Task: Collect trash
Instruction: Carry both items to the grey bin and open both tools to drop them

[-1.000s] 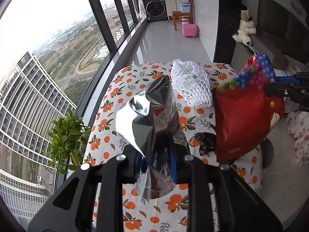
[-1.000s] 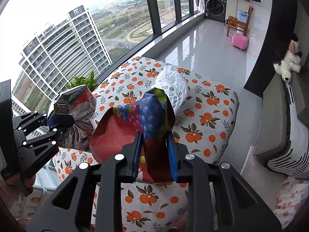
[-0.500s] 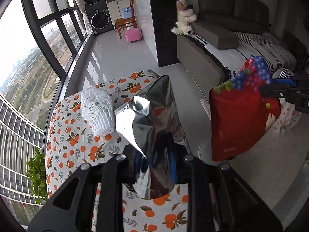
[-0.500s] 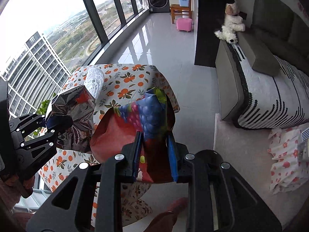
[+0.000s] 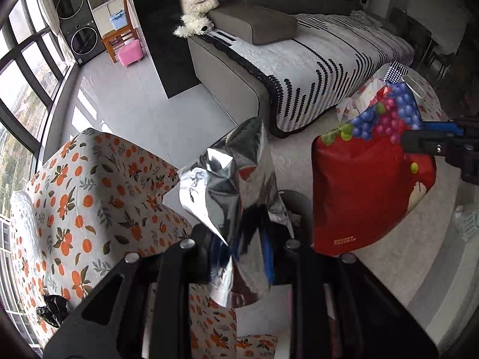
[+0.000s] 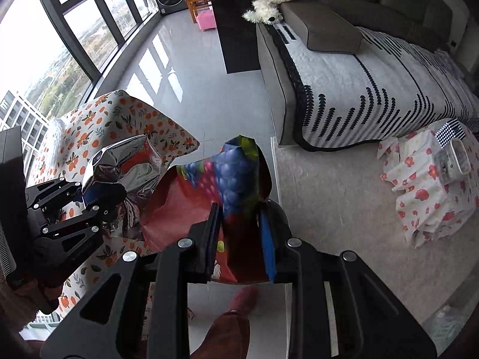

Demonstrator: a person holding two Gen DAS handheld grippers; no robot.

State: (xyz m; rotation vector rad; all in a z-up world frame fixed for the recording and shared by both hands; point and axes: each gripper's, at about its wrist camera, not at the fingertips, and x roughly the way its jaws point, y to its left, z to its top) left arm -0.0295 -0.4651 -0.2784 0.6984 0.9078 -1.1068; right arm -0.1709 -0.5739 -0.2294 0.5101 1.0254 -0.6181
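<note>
We find the left gripper (image 5: 239, 254) clamped on a crumpled silver foil bag (image 5: 233, 185), the right gripper (image 6: 239, 239) clamped on a red grape-printed bag (image 6: 221, 191), both held aloft right of the orange-patterned table (image 5: 89, 179).

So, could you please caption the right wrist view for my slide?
Right gripper clamps a red grape-print bag beside the left gripper holding a silver foil bag.

Silver bag (image 5: 236, 179) hides bin rim (image 5: 296, 199); red bag's (image 5: 359, 185) print unreadable.
</note>
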